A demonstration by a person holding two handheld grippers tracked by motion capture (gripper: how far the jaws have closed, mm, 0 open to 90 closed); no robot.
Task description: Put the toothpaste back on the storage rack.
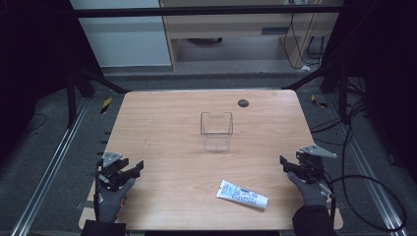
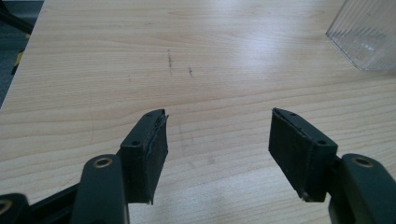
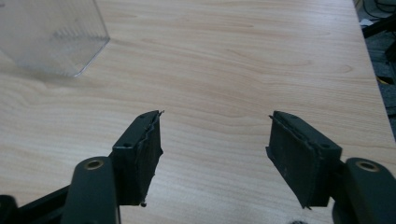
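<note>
I held my left gripper (image 1: 139,167) at the counter's (image 1: 167,128) left edge and my right gripper (image 1: 283,163) at its right edge, both sets of fingers spread wide and empty. The white tube (image 1: 242,194) lay flat near the front edge, between them. A clear container (image 1: 216,130) stood upright mid-counter.

Grey gloves and dark sleeves are covering both hands; the left gripper (image 1: 139,167) and right gripper (image 1: 283,162) are showing black jaws, grey triangular plates, trailing cables.
</note>
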